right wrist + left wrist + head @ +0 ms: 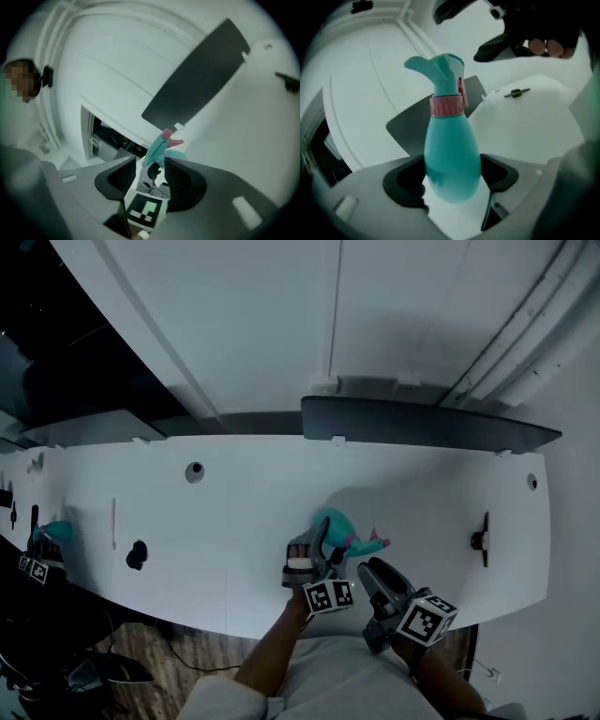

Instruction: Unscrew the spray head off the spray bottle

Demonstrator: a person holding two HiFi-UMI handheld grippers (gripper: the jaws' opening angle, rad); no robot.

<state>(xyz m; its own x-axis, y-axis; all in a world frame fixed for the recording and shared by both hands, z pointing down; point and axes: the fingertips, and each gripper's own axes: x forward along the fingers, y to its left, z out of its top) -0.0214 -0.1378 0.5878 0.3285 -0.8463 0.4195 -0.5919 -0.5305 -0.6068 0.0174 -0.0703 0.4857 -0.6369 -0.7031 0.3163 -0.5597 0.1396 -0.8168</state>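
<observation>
Both forearms reach in from the bottom of the head view and meet over the near middle of the white counter [234,512]. The left gripper [317,545] is clenched on the rounded lower body of the teal spray bottle [452,159], with one jaw pressing on each side. Above the jaws are the pink collar [446,105] and the teal spray head [440,70]. In the head view the bottle leans, its head pointing right; whether its base touches the counter cannot be told. The right gripper [150,165] sits just to the right of the bottle. It is released, jaws apart, with the spray head at their mouth and the pads not pressing on it. The counter is long and mostly bare. It carries a round hole [194,472] left of centre, a small dark object [137,555] near the front edge, and a dark fitting [482,540] towards the right end. A dark grey panel [422,423] lies along the back, well apart from the bottle. Behind it rises a white panelled wall [281,324], with pipes [525,343] running up at the right. The bottle is held close to the counter's near edge, below which a wooden floor [178,643] shows. Bare white surface extends behind the bottle and to both sides of it. At the far left edge are another teal item [52,532] and a marker cube [35,568].
</observation>
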